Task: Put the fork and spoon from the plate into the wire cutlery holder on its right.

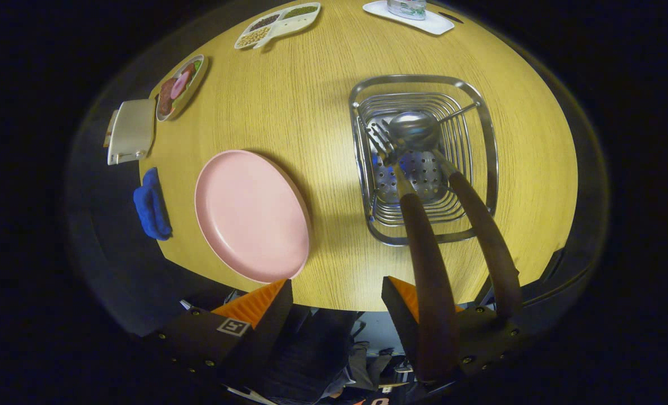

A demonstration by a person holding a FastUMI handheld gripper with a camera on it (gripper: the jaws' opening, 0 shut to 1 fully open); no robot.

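- Gripper view, looking down on the wooden table (311, 101): the pink plate (249, 214) lies bare, with nothing on it.
- To its right is the wire cutlery holder (483, 140), and both pieces are in it. The fork (381, 147) has its tines down against the perforated floor, and the spoon (414, 130) sits bowl-down just beside it.
- Both dark handles lean up out of the basket towards the camera (the fork's is the nearer and runs the longest).
- The gripper (336, 287) is spread wide with nothing between its fingers (255, 306). It hovers above the near table edge, between plate and holder.
- Note that the two handles cross in front of the right finger. They pass it rather than sit in the gap, and I can't tell whether either brushes it.
- My reading is that the cutlery already lies where the task wants it, so what's left is a clean exit.
- To do that well, keep the jaws spread and draw straight back and up, away from the handles. A sideways swing to the right could clip them and tip the light wire basket.
- Further off and well apart are a blue cloth (151, 205) past the plate and a divided dish (277, 22) at the far rim.
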